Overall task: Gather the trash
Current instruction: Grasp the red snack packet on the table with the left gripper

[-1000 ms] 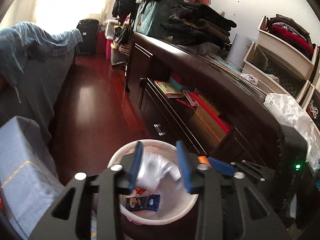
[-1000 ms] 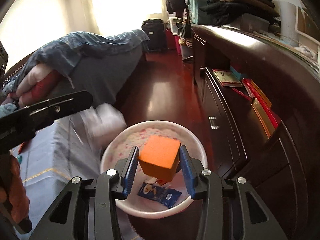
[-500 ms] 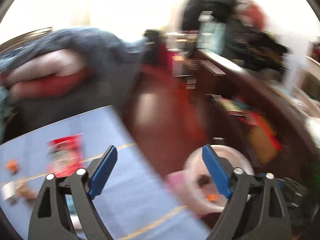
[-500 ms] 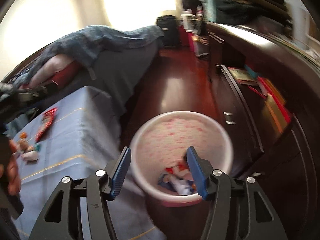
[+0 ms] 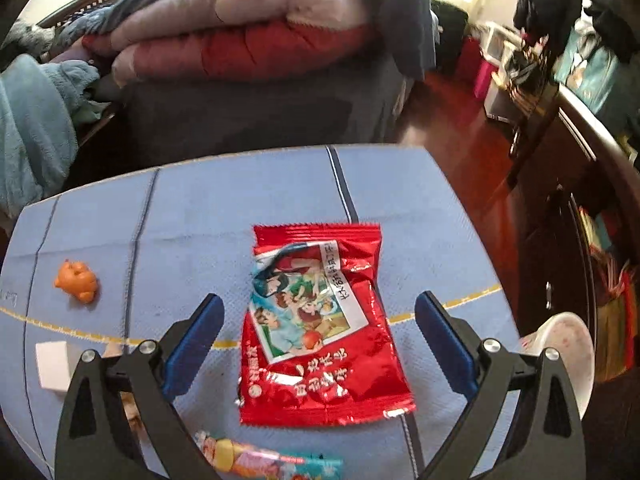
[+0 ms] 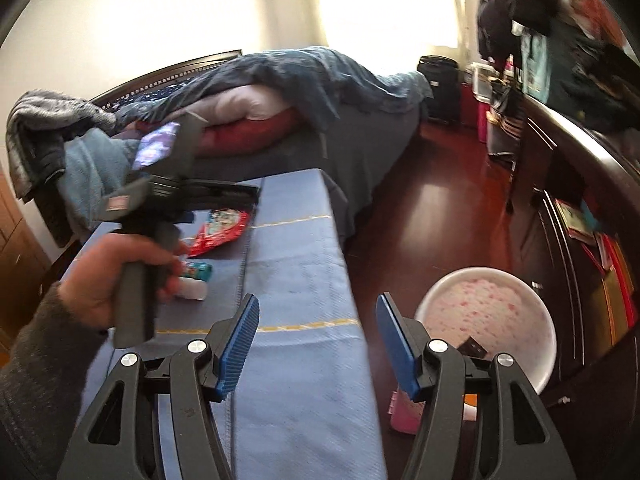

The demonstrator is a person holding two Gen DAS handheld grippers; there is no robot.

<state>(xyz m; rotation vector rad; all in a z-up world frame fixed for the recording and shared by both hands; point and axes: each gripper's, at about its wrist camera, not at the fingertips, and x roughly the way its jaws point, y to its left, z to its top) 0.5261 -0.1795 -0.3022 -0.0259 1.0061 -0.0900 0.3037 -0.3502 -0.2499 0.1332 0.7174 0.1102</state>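
Observation:
A red snack wrapper (image 5: 316,328) lies flat on the blue-clothed table (image 5: 200,216). My left gripper (image 5: 319,304) hovers over it, jaws opening wide to either side, not touching it. A colourful wrapper (image 5: 272,460) lies nearer, by a white scrap (image 5: 52,364) and a small orange toy (image 5: 77,281). My right gripper (image 6: 318,304) is open and empty above the table's right edge (image 6: 340,264). The white, pink-speckled bin (image 6: 480,300) stands on the floor to its right, with trash in it. The right wrist view also shows the red wrapper (image 6: 222,226) and the hand (image 6: 120,276) on the left gripper.
A bed (image 6: 320,92) piled with blankets and a red cushion (image 5: 260,48) stands behind the table. A dark wooden dresser (image 6: 580,208) with books lines the right side. Red wooden floor (image 6: 432,220) runs between them, with the bin (image 5: 568,356) on it.
The left gripper let go of white tissue over the bin, swung left over the table and opened wide. The right gripper dropped the orange block into the bin and drew back towards the table.

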